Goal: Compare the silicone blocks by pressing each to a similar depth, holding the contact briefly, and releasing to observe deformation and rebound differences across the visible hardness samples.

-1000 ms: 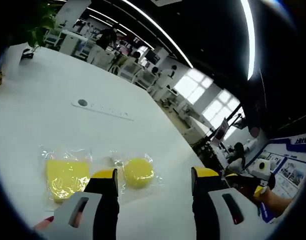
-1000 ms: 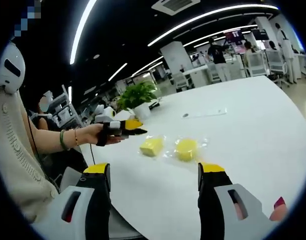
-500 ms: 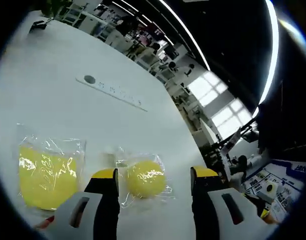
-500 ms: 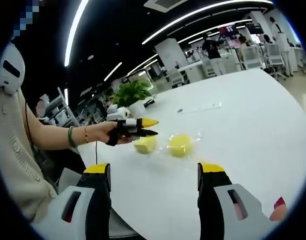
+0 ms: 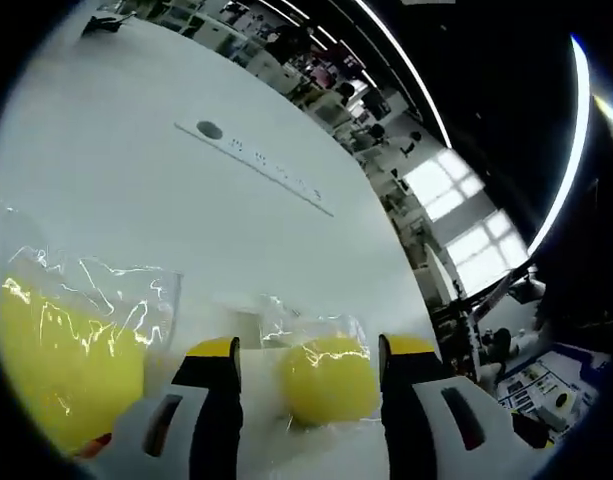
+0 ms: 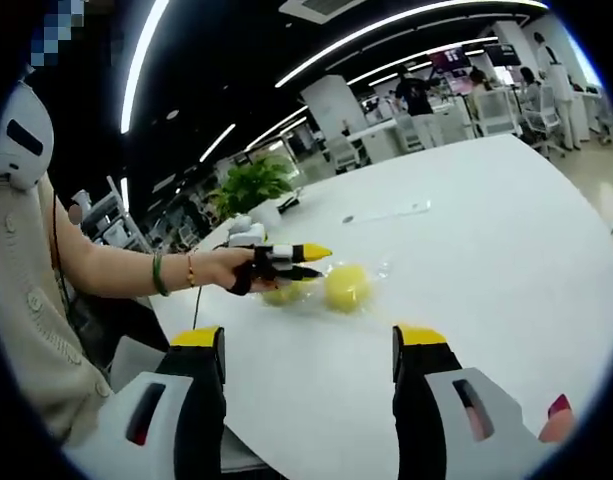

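Note:
A round yellow silicone block (image 5: pixel 329 380) in a clear bag lies on the white table (image 5: pixel 136 200), between the two jaws of my left gripper (image 5: pixel 311 347). That gripper is open, and I cannot tell whether its jaws touch the block. A square yellow block (image 5: pixel 66 360) in its own bag lies to the left. From the right gripper view, the left gripper (image 6: pixel 321 260), held in a person's hand, hovers low over the round block (image 6: pixel 346 288) and hides most of the square block (image 6: pixel 281 294). My right gripper (image 6: pixel 308 337) is open, well back from both blocks.
A thin white strip (image 5: pixel 256 160) with a dark dot lies farther out on the table. A potted plant (image 6: pixel 254 185) stands near the table's far edge. The person's forearm (image 6: pixel 136 272) reaches in from the left. Desks, chairs and people are in the background.
The left gripper has moved forward and down to the blocks, and the round block now sits between its jaws. The right gripper has stayed nearly still.

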Tool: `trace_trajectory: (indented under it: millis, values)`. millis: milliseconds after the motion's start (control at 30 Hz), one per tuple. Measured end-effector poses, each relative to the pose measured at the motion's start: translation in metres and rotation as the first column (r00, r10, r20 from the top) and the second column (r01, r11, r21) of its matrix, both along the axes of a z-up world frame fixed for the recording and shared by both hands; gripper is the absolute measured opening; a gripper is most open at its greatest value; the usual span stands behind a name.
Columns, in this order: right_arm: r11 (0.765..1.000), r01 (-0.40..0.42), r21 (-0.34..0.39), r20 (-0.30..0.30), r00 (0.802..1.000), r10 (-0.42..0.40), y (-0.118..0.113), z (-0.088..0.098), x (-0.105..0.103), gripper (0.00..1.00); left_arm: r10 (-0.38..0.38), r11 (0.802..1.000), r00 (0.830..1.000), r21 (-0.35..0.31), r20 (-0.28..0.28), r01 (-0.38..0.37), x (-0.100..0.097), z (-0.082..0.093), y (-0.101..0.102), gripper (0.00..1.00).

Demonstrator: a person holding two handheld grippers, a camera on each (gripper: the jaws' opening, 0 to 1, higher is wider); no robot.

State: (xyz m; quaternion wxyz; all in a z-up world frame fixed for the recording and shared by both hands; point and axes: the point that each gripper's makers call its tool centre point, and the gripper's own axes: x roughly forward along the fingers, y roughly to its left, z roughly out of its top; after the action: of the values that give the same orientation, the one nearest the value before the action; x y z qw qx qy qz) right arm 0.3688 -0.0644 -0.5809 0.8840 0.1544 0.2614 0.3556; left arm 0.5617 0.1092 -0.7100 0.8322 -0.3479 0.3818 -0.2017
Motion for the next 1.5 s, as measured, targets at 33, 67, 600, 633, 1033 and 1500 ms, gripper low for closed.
trace_trajectory:
  millis: [33, 67, 600, 633, 1033, 1500]
  values:
    - [1.0, 0.001, -0.003, 0.001, 1.0, -0.001, -0.001, 0.0, 0.001, 0.62, 0.003, 1.0, 1.0, -0.003, -0.001, -0.003, 0.002, -0.001, -0.001, 0.53]
    - [1.0, 0.004, -0.006, 0.001, 1.0, -0.004, -0.002, -0.001, 0.002, 0.62, 0.008, 1.0, 1.0, -0.002, -0.002, -0.008, 0.003, -0.002, -0.002, 0.53]
    - [1.0, 0.001, 0.0, -0.021, 1.0, -0.001, -0.001, -0.011, 0.005, 0.62, 0.066, 0.997, 0.997, -0.029, -0.035, -0.067, 0.021, -0.011, -0.011, 0.34]
    - [1.0, 0.003, 0.002, -0.022, 1.0, -0.003, -0.001, -0.012, 0.005, 0.62, 0.058, 0.998, 0.998, -0.004, -0.032, -0.058, 0.02, -0.013, -0.009, 0.3]
    - [1.0, 0.009, 0.007, -0.031, 0.999, -0.008, -0.002, -0.016, 0.006, 0.61, -0.002, 0.999, 1.0, 0.049, -0.031, 0.003, 0.015, -0.021, -0.01, 0.03]
    - [1.0, 0.001, 0.001, -0.032, 0.999, -0.001, -0.003, -0.015, 0.007, 0.6, -0.089, 0.994, 0.995, 0.069, 0.039, 0.086, 0.012, -0.011, -0.02, 0.0]
